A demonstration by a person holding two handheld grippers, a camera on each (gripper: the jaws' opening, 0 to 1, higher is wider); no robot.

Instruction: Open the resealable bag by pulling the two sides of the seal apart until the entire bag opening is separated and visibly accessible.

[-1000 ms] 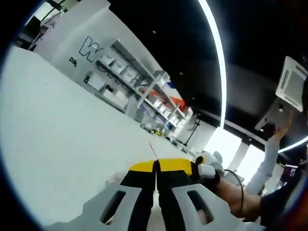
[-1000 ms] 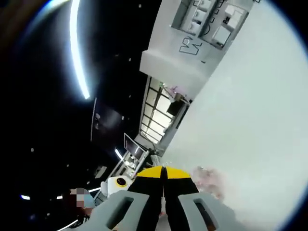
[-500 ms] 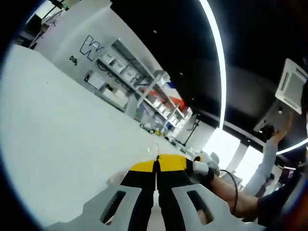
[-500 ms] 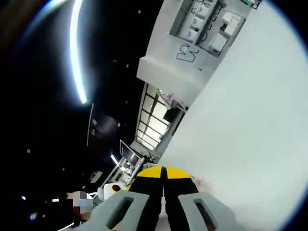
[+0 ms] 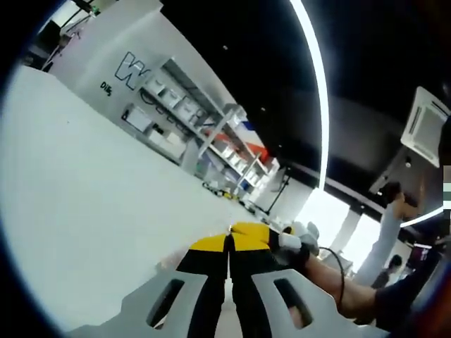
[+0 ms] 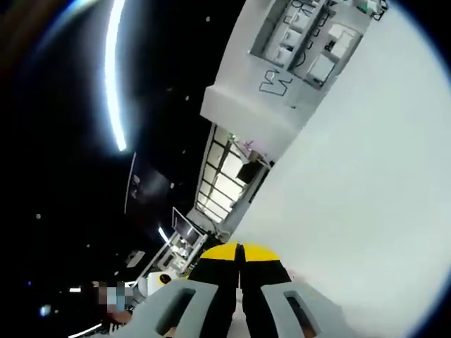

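Note:
In the left gripper view my left gripper [image 5: 229, 243] has its yellow-tipped jaws pressed together. A thin sliver of the clear resealable bag [image 5: 230, 229] sticks up from between the tips, and crinkled film shows by the left jaw. The right gripper [image 5: 294, 241] comes in just to the right, held by a hand. In the right gripper view my right gripper [image 6: 239, 248] is likewise shut, with a faint pinkish trace of the bag [image 6: 292, 273] beside its right jaw. The left gripper [image 6: 156, 283] shows low on the left. Most of the bag is hidden under the jaws.
A white table [image 5: 84, 190] spreads under both grippers. Behind it stand a white wall with lettering [image 5: 134, 70] and open shelves [image 5: 225, 141]. A person with a raised arm [image 5: 391, 225] stands at the far right, and a curved ceiling light strip [image 5: 320, 84] runs overhead.
In the left gripper view the bag edge above the tips has shortened. In the right gripper view the pink film beside the jaw has shrunk and the left gripper sits lower. Both stay shut.

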